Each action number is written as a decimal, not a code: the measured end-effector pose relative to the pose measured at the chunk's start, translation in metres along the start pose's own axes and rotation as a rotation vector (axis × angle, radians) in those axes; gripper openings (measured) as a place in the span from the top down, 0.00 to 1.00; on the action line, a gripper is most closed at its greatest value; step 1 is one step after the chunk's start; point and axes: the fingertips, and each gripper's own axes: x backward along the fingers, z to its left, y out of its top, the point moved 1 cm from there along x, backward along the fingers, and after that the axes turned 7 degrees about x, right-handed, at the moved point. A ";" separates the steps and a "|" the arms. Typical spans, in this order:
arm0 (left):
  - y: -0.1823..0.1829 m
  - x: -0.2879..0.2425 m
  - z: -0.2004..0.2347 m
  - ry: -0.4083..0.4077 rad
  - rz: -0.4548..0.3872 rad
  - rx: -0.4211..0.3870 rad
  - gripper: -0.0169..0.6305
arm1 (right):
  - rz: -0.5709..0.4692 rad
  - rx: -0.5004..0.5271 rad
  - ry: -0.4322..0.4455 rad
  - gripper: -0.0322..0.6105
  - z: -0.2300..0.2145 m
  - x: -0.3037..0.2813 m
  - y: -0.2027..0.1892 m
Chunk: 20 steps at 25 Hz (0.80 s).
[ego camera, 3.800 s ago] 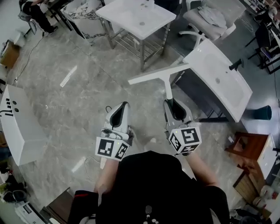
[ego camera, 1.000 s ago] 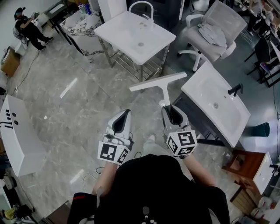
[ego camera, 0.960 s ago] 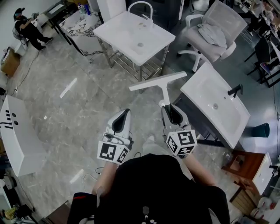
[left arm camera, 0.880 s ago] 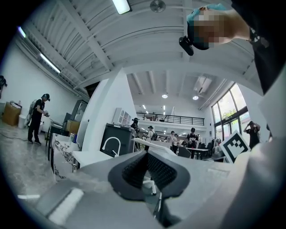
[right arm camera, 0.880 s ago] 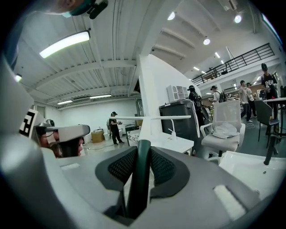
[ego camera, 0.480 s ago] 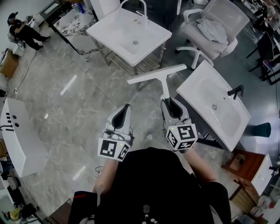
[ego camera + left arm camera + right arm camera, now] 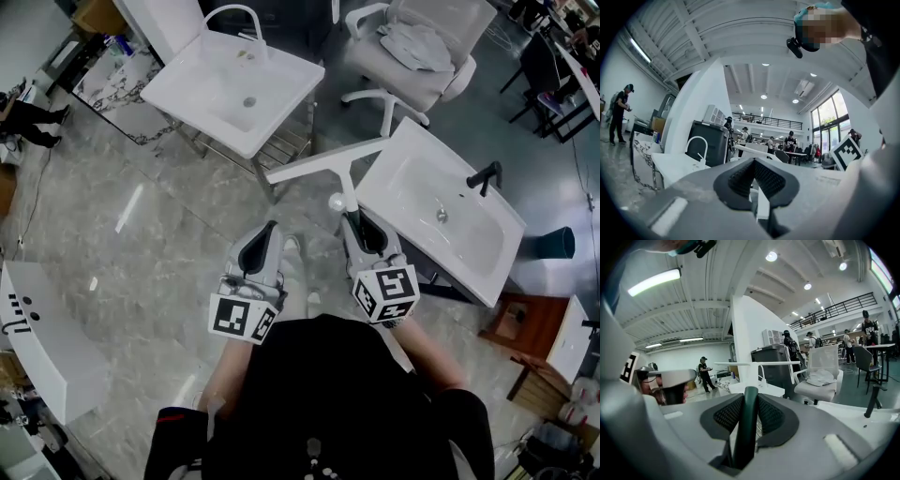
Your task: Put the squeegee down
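Observation:
The squeegee (image 7: 323,159) has a long white blade on a white neck and a dark green handle. My right gripper (image 7: 352,219) is shut on that handle and carries the blade crosswise, out over the floor between two sinks. In the right gripper view the green squeegee handle (image 7: 746,427) runs up between the black pads (image 7: 772,416) of the right gripper (image 7: 750,397), with the blade level beyond. My left gripper (image 7: 271,227) travels beside it, a hand's width to the left. In the left gripper view, the left gripper (image 7: 753,162) has its tips together and holds nothing.
A white sink (image 7: 202,94) on a metal frame stands ahead left. A second white sink (image 7: 422,234) with a black tap (image 7: 483,176) lies right of the blade. Behind them is a grey office chair (image 7: 412,56). Another white basin (image 7: 37,333) is at far left, a wooden stool (image 7: 525,319) at right.
Both grippers have moved forward together across the floor, and the two sinks have come closer. The squeegee stays in the right gripper; its blade now reaches the gap between the sinks.

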 end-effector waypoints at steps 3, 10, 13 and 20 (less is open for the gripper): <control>-0.005 -0.028 -0.002 -0.061 0.023 0.006 0.97 | 0.004 -0.011 -0.054 0.80 -0.021 -0.007 0.000; -0.006 -0.095 0.003 -0.159 0.061 0.020 0.97 | 0.018 -0.039 -0.147 0.80 -0.067 -0.031 0.005; -0.007 -0.125 0.011 -0.199 0.088 0.023 0.97 | 0.030 -0.058 -0.189 0.80 -0.084 -0.048 0.006; -0.017 -0.199 0.011 -0.348 0.153 0.035 0.97 | 0.064 -0.097 -0.331 0.80 -0.129 -0.065 0.007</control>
